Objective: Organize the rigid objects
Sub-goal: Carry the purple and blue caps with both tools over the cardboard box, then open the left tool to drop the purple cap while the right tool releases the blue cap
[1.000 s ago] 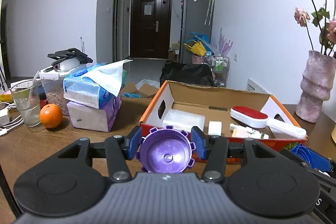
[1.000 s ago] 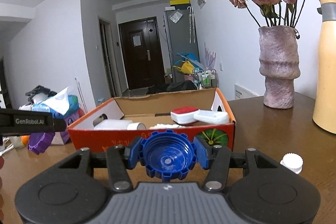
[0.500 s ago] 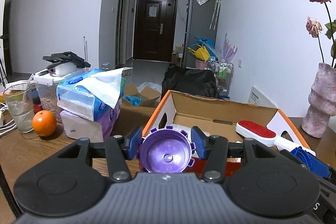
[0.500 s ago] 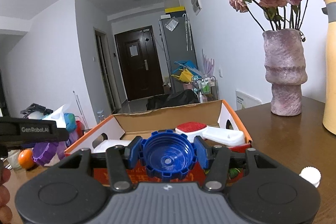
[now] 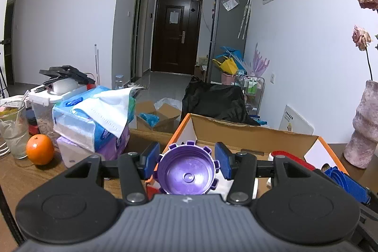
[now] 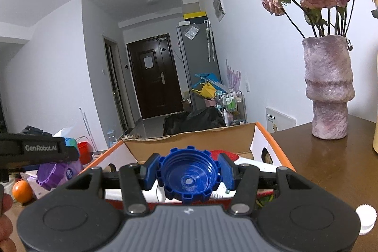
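Left tool (image 5: 186, 161) clamped on purple cap (image 5: 186, 172), right tool (image 6: 188, 168) clamped on blue cap (image 6: 189, 178), "GenRobot.AI" lettering (image 6: 40, 147).

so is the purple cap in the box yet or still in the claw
Still in the claw. The left claw is shut on the purple cap, held above the near edge of the cardboard box, not released.

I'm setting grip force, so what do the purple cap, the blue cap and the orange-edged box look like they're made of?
Purple cap: moulded plastic, likely hard, with a slight sheen, notched rim and inner thread rings. Blue cap: seemingly the same plastic, glossy, threaded inside. Box: cardboard, matte brown inside, with a ragged top edge and an orange printed outside.
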Available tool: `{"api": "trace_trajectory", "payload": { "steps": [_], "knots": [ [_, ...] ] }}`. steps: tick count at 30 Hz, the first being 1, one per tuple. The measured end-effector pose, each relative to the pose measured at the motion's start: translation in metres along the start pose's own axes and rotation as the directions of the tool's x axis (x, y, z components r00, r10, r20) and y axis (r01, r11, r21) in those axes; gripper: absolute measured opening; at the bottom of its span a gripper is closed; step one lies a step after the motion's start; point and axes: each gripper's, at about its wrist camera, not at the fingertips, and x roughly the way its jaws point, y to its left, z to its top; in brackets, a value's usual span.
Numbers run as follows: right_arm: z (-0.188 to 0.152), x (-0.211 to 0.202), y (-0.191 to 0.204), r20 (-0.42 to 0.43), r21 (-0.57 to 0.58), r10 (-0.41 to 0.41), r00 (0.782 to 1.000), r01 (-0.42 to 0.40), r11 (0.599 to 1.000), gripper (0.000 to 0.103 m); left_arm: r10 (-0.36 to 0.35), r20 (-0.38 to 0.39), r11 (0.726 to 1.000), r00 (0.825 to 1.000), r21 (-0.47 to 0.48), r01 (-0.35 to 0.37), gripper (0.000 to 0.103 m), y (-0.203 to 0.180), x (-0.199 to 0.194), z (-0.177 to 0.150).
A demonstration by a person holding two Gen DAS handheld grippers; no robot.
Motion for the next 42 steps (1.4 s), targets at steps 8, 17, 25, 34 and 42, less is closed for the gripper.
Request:
{"api": "trace_trajectory", "payload": {
  "steps": [8, 17, 25, 34, 42],
  "knots": [
    [0.004, 0.014, 0.000, 0.003, -0.003, 0.000, 1.000, 0.000, 1.000, 0.052, -0.015, 0.007, 1.000, 1.000, 0.010, 0.015, 0.053, -0.007, 0.015, 0.005],
    [0.008, 0.036, -0.005, 0.006, -0.021, -0.024, 1.000, 0.024, 0.999, 0.052, -0.019, -0.006, 0.999, 1.000, 0.041, 0.019, 0.053, -0.017, 0.037, 0.004],
    [0.009, 0.052, -0.008, -0.007, -0.042, -0.056, 0.998, 0.056, 0.998, 0.052, 0.012, -0.018, 0.996, 1.000, 0.086, -0.011, 0.053, -0.026, 0.059, -0.001],
    [0.010, 0.065, -0.012, -0.034, -0.052, -0.079, 0.996, 0.077, 0.996, 0.053, 0.010, -0.046, 0.994, 0.999, 0.106, -0.005, 0.053, -0.031, 0.077, -0.006],
    [0.010, 0.069, -0.012, -0.080, -0.066, -0.074, 0.994, 0.069, 0.995, 0.053, 0.005, -0.058, 0.994, 0.998, 0.105, 0.001, 0.056, -0.028, 0.080, -0.006]
  ]
}}
